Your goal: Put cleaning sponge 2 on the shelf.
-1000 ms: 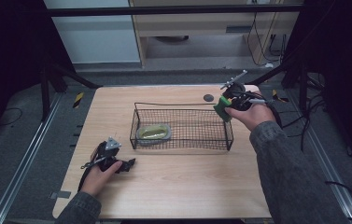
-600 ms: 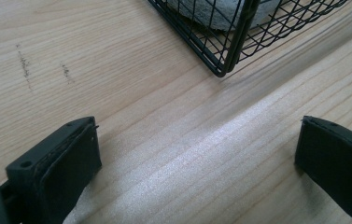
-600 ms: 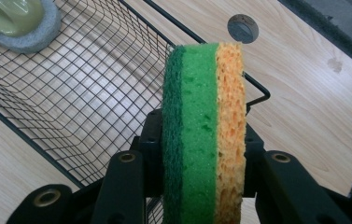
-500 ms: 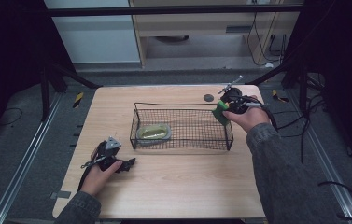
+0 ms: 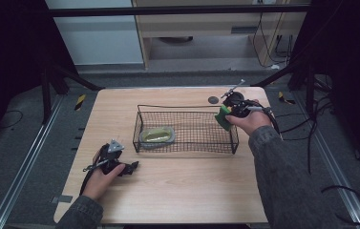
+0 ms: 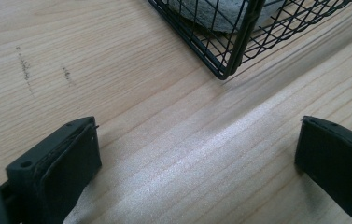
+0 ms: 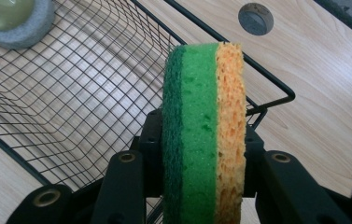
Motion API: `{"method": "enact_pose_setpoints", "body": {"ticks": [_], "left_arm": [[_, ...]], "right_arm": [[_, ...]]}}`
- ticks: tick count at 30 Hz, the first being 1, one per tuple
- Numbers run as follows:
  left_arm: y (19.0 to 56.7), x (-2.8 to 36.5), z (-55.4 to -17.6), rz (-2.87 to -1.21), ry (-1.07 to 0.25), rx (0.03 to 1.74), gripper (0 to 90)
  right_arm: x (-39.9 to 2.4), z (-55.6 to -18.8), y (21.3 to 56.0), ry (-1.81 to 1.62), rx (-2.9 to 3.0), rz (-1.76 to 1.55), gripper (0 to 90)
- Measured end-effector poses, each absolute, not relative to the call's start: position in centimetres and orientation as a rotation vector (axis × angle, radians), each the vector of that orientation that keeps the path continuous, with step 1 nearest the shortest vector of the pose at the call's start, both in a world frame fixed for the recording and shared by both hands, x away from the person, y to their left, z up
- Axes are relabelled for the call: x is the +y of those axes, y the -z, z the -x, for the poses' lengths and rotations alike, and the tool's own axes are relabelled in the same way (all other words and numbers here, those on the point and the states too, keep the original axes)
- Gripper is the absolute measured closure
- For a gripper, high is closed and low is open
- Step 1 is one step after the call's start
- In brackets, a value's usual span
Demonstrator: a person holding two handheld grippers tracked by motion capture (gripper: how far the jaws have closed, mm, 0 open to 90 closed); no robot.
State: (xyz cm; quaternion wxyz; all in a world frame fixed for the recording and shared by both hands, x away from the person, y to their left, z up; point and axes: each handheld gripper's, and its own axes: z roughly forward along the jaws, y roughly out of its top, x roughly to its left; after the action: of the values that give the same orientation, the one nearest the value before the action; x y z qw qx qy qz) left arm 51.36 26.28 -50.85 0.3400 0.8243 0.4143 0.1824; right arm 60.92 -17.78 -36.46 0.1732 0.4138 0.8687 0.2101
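A green and yellow sponge (image 7: pixel 204 126) stands on edge between the black jaws of my right gripper (image 7: pixel 201 158), which is shut on it. In the high view that sponge (image 5: pixel 223 117) hangs over the right end of the black wire basket (image 5: pixel 187 150), with the right gripper (image 5: pixel 230 112) just above the rim. A grey dish with a pale green thing (image 5: pixel 157 135) lies in the basket's left end. My left gripper (image 5: pixel 129 168) rests on the table in front of the basket's left corner, jaws wide open over bare wood (image 6: pixel 197 158).
A round grey grommet (image 5: pixel 213 100) sits in the wooden table (image 5: pixel 177 191) behind the basket. Cables trail off the right edge. The basket's near corner (image 6: pixel 225 70) lies close ahead of the left gripper's jaws.
My right hand has sunk with the sponge and drifted left, closer to the basket's right end. The left hand has stayed in place.
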Motion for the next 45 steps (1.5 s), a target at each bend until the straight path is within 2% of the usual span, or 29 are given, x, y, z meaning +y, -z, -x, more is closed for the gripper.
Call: {"method": "enact_pose_setpoints", "body": {"ticks": [45], "left_arm": [[50.9, 26.3, -51.4, -2.143, -0.472, 1.079, 0.0]], "right_arm": [[-17.8, -62.2, 40.8, -0.521, 2.491, -1.203, 64.1]]}}
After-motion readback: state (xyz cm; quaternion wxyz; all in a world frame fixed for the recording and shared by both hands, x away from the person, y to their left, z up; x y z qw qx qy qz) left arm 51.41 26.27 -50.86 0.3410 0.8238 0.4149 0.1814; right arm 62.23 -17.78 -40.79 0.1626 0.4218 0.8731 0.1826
